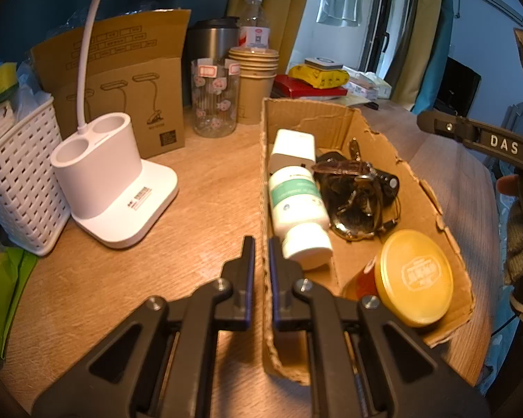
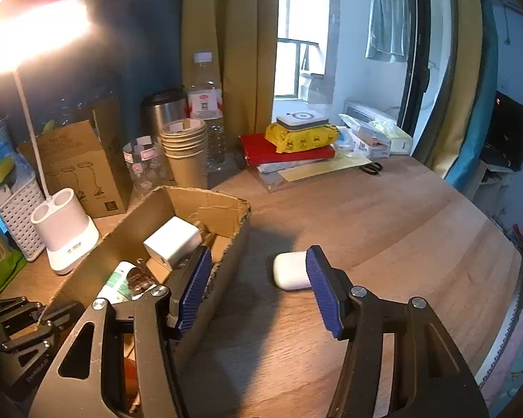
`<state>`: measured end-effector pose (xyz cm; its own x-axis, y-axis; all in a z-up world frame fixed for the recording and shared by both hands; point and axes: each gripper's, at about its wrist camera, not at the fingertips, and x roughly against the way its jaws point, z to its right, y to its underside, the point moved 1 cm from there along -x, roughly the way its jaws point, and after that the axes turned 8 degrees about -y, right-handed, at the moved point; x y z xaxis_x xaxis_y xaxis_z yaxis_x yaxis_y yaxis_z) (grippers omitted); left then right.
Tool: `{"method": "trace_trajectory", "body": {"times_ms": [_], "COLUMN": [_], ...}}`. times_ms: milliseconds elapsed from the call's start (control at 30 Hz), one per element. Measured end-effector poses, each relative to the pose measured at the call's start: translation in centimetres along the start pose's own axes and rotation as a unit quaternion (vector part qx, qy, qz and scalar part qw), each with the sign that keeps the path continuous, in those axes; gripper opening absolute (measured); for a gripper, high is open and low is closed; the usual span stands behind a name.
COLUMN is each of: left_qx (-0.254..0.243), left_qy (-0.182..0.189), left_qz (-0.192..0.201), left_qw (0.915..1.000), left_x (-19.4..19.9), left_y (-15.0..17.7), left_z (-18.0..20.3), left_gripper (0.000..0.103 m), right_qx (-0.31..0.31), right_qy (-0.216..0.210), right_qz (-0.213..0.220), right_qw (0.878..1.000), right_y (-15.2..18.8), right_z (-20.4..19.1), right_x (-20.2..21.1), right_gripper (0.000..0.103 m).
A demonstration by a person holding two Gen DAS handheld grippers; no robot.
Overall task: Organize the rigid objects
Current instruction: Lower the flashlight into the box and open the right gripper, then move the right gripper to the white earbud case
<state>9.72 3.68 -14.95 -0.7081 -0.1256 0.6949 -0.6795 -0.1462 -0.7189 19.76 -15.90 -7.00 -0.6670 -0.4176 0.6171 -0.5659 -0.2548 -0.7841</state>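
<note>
Your left gripper (image 1: 261, 268) pinches the cardboard box (image 1: 334, 118) wall; your right gripper (image 2: 258, 289) gapes wide near the white earbud case (image 2: 291, 271).

left view looks down close over the cardboard box (image 1: 334, 118); right view faces beside it; both share it.

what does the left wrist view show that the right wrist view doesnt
Left wrist only: the yellow-lidded tin and the sunglasses inside the cardboard box.
Right wrist only: the white earbud case on the table beside the box, and the right gripper with jaws wide.
Both: the box, the white bottle and the lamp base.
</note>
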Motion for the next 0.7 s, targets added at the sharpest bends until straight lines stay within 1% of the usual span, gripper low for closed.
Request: {"method": "trace_trajectory", "body": {"times_ms": [167,267,567,700], "left_qx": [0.000,0.003,0.002,0.002], "left_qy": [0.000,0.002,0.001,0.001], "left_qz": [0.000,-0.002,-0.001,-0.001], "left_qw": [1.0000,1.0000,1.0000,1.0000], "left_x": [0.0,-0.1,-0.2,-0.2], "left_y": [0.0,0.0,0.0,0.0], "left_z": [0.0,-0.1,-0.2,-0.2], "left_gripper": [0.008,0.008,0.008,0.008], "right_qx": [0.000,-0.001,-0.003,0.001], "right_qy": [0.007,-0.011,-0.014,-0.020], "right_qz": [-0.001,-0.002,-0.022,-0.033], "right_qw": [1.000,1.000,1.000,0.999], "right_y": [0.1,0.3,1.1,1.3], "right_z": [1.0,1.7,4.0,4.3], "right_x": [-0.1,-0.4,-2.2,-3.2], "right_gripper": [0.062,0.066,0.066,0.066]}}
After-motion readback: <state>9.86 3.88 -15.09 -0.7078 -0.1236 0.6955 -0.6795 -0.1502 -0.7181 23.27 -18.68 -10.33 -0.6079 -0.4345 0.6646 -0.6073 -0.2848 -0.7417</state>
